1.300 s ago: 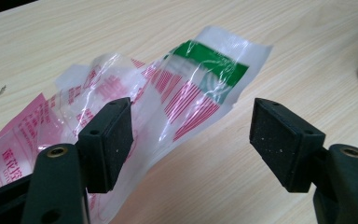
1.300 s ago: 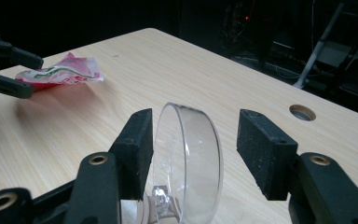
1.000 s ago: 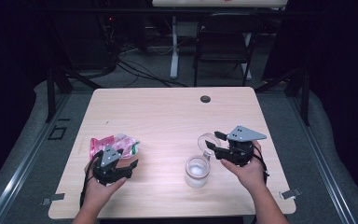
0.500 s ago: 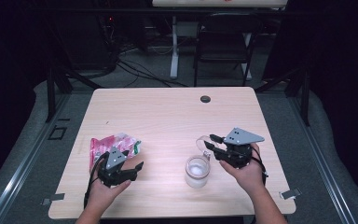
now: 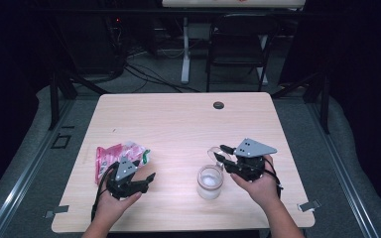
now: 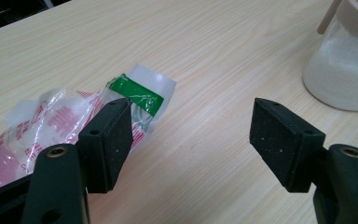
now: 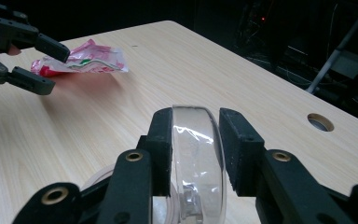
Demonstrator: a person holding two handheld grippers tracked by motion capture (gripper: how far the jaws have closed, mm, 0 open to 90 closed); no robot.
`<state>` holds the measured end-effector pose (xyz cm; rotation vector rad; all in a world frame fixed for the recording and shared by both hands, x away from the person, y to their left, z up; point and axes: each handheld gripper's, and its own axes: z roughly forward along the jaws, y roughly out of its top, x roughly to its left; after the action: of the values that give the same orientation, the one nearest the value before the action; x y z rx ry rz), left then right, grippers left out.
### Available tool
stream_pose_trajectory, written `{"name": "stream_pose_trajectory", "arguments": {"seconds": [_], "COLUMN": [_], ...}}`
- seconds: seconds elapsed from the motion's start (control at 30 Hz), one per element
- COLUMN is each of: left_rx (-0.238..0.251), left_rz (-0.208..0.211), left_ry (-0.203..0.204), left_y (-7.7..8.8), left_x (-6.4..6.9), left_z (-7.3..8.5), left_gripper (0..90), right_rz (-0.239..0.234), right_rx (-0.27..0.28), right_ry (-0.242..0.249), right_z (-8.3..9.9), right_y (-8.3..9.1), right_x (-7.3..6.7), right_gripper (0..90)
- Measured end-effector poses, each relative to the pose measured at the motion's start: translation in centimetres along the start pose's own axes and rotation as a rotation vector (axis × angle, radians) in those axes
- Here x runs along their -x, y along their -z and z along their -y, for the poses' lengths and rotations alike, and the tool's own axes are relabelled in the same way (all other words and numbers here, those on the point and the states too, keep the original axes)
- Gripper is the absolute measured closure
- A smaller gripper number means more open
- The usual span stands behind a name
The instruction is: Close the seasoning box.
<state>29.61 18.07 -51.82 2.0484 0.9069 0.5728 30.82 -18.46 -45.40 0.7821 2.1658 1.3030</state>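
- Right gripper (image 5: 220,152), lower right of the high view, is tipped toward the jar (image 5: 210,182); its jaws have just been closing and now clamp the clear lid (image 7: 198,161), held on edge.
- Left gripper (image 5: 149,179), lower left, sits level over the desk (image 5: 178,119), jaws wide apart, holding nothing, beside the snack bag (image 5: 116,154).

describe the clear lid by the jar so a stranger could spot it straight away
Start at the wooden table and go to its near right part, where a jar of white powder stands. The clear lid is just right of it, clamped on edge in the right gripper: round, transparent, unlike the crumpled pink packet.
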Motion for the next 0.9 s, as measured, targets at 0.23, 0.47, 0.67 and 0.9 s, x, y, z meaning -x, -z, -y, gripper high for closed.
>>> {"name": "stream_pose_trajectory", "arguments": {"seconds": [0.23, 0.47, 0.67, 0.9], "left_rx": [0.007, 0.017, 0.014, -0.006], "left_rz": [0.022, 0.045, 0.065, 0.089], "left_ry": [-0.016, -0.029, -0.054, -0.071], "left_y": [-0.4, -0.7, -1.1, -1.7], "left_x": [0.6, 1.2, 1.9, 2.4], "left_z": [-0.3, -0.6, -0.9, -1.0], "left_gripper": [30.4, 30.8, 30.9, 31.1], "right_rz": [0.001, 0.001, 0.003, 0.013], "right_rx": [-0.013, -0.013, -0.02, -0.023], "right_ry": [0.058, 0.095, 0.124, 0.15], "right_z": [0.0, 0.3, 0.6, 0.9], "right_y": [-0.4, -0.7, -0.9, -1.1], "right_x": [-1.5, -2.5, -3.1, -3.8], "right_gripper": [64.2, 61.5, 59.6, 57.8]}}
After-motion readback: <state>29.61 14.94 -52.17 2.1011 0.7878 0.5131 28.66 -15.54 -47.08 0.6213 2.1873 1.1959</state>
